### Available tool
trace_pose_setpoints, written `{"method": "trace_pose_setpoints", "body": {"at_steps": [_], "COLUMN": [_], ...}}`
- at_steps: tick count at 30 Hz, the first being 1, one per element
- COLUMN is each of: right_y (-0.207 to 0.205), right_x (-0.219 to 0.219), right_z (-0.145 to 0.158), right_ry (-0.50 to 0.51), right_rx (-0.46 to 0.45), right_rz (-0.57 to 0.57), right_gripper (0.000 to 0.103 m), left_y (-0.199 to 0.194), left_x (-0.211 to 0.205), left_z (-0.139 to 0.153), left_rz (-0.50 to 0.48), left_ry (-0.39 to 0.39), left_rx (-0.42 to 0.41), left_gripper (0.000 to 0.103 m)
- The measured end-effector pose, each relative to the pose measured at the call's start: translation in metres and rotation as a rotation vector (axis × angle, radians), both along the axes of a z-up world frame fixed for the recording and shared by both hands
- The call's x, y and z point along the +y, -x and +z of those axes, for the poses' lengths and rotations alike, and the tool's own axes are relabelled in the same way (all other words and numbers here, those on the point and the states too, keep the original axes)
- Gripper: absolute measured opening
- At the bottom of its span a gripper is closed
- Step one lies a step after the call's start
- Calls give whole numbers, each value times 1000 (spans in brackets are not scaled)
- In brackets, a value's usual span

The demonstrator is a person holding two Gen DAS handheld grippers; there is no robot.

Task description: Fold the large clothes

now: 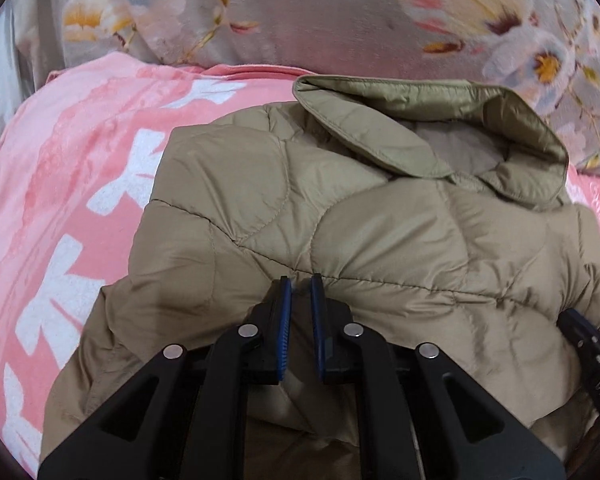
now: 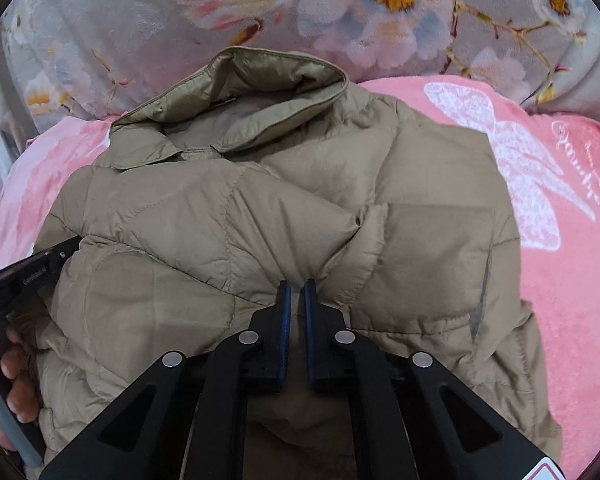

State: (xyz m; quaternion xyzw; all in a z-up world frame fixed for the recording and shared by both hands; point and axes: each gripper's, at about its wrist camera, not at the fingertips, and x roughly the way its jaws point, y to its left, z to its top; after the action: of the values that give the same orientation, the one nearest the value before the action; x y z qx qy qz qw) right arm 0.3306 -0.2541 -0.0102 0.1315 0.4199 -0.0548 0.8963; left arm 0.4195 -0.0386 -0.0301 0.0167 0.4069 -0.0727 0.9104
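Observation:
A tan quilted puffer jacket (image 1: 340,216) lies folded on a pink blanket, its collar (image 1: 420,120) at the far end. My left gripper (image 1: 301,280) is shut on the jacket's near folded edge, fabric pinched between the blue pads. My right gripper (image 2: 296,284) is shut on the same edge of the jacket (image 2: 280,208), further right. The right gripper shows at the right edge of the left wrist view (image 1: 588,340). The left gripper and the hand holding it show at the left edge of the right wrist view (image 2: 28,276).
A pink blanket (image 1: 60,200) with white butterfly prints covers the bed under the jacket (image 2: 560,220). A grey floral blanket (image 1: 320,12) lies bunched beyond the collar (image 2: 140,40).

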Motion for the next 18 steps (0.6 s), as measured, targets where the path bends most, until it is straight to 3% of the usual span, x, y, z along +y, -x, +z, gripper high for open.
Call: {"method": "trace_pose_setpoints", "body": {"at_steps": [18], "right_y": [-1], "right_x": [-6], "right_z": [-7], "right_ry": [-40], "right_rx": [-2], "right_rz": [-2], "right_gripper": [3], "left_y": [2], "left_x": [-14], "left_z": [-6], "left_rz": [10], "left_ry": [-95], "left_rx": [-32], "left_gripper": [9]}}
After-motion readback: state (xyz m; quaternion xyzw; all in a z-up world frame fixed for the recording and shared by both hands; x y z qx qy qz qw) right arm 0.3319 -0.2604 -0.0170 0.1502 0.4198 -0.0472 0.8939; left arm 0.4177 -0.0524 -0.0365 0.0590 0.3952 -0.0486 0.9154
